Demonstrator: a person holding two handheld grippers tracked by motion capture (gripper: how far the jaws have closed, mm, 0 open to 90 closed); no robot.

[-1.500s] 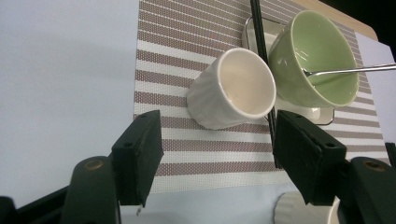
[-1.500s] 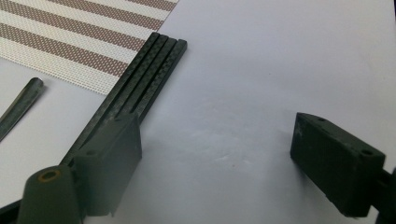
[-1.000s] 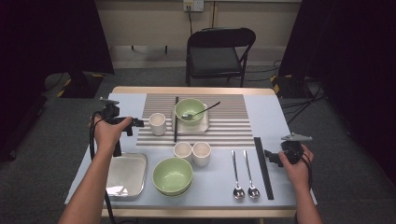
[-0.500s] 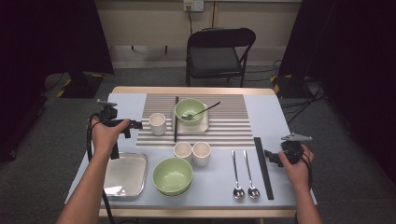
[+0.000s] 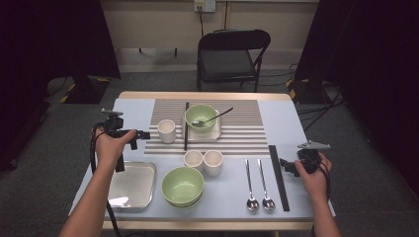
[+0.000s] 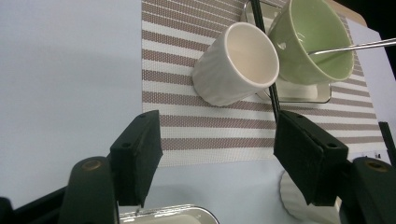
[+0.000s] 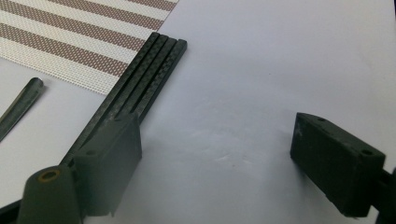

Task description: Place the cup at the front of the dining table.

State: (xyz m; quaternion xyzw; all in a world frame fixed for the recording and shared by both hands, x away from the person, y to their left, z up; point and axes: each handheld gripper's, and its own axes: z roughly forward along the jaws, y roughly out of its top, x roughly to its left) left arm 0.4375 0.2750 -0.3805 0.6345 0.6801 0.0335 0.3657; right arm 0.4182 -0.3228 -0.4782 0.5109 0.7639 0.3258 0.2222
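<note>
Left gripper (image 6: 217,154) gapes wide, empty, aimed at the ribbed white ceramic cup (image 6: 236,63) standing untouched just ahead on the striped placemat (image 6: 187,116). Right gripper (image 7: 212,168) also open, idle beside black chopsticks (image 7: 135,84). Grasp yet to come.

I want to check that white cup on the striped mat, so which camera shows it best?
The left gripper view: the white cup is close and large, its rim and empty inside visible, just beyond the open left tool. The high view shows the same cup small, left of the green bowl. The right gripper view faces black chopsticks instead.
</note>
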